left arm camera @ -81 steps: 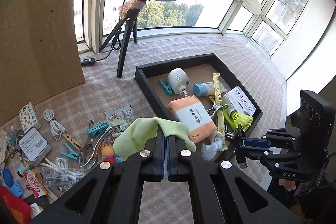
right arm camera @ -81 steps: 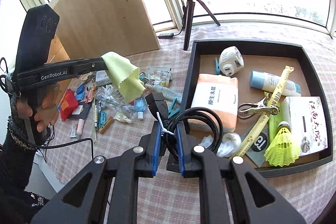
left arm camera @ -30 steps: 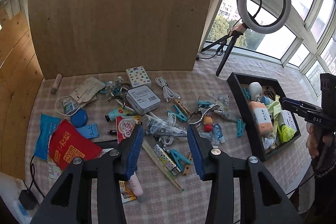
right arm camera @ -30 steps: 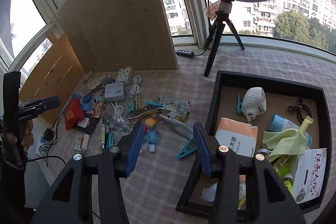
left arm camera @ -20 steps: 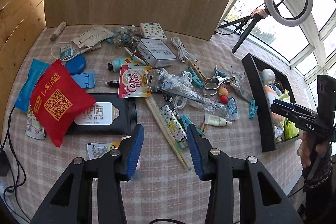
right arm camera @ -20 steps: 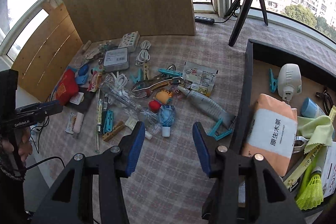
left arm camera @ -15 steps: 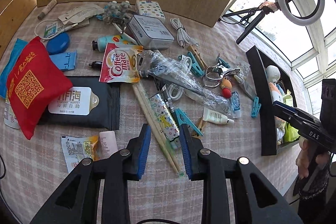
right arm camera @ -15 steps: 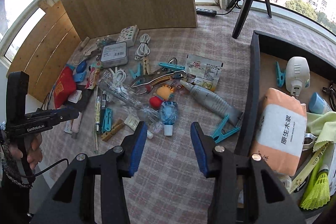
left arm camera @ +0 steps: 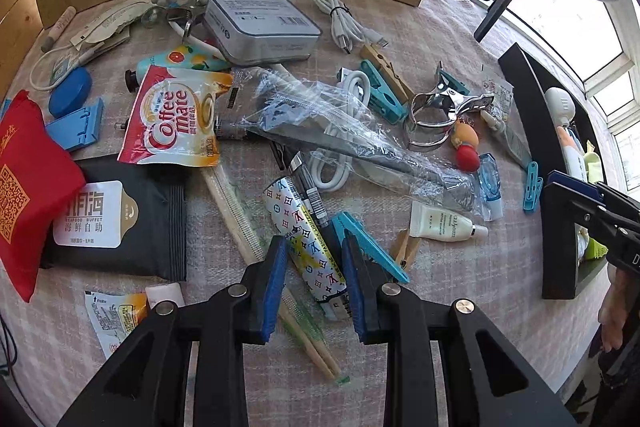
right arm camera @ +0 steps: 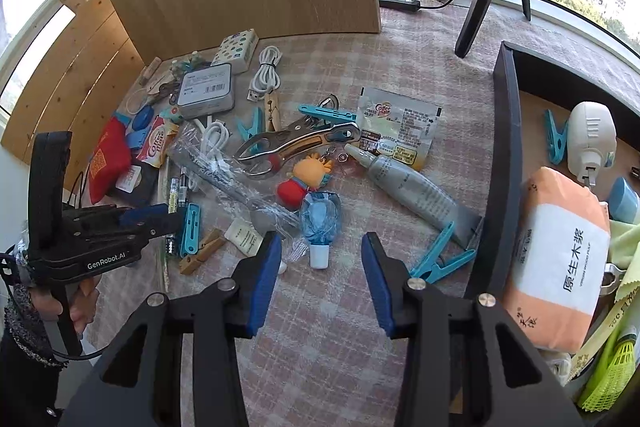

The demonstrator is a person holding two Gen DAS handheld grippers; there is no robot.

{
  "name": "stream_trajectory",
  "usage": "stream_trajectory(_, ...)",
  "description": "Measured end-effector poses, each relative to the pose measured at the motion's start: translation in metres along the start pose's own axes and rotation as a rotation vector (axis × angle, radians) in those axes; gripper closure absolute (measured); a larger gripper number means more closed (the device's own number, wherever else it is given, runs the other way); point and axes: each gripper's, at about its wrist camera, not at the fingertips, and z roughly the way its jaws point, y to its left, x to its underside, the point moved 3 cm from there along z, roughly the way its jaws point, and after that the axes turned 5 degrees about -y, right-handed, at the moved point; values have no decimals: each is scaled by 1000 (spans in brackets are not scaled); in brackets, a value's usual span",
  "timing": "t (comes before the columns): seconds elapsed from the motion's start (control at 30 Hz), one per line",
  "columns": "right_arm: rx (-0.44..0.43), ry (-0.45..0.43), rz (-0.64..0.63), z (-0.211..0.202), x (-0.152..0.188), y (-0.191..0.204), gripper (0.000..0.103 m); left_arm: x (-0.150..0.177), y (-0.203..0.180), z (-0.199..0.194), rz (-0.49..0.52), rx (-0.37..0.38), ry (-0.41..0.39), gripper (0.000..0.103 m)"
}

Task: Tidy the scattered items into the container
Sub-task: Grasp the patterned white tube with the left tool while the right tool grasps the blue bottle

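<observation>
Pick-up step: left gripper [left arm camera: 314,273], jaws lately narrowing, unclosed, straddles patterned tube [left arm camera: 306,237]; right gripper [right arm camera: 322,269], agape, empty, faces blue bottle [right arm camera: 320,221]; next, pinch tube

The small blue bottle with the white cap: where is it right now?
In the right wrist view the small blue bottle lies on the checked cloth just ahead of the open right claw, below the red-and-orange toy.
</observation>
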Motion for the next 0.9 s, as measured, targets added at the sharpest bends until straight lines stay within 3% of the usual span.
stream_trajectory(0.2, 6, 19, -10, 10, -5, 1, 64, 3, 7, -1, 1, 20, -2, 77)
stream_trajectory(0.53, 10, 67, -23, 35, -3, 14, 71, 10, 23, -4, -1, -8, 7, 81)
stream_trajectory(0.9, 79, 109, -79, 54, -4, 14, 72, 7, 18, 3, 40, -13, 28, 75)
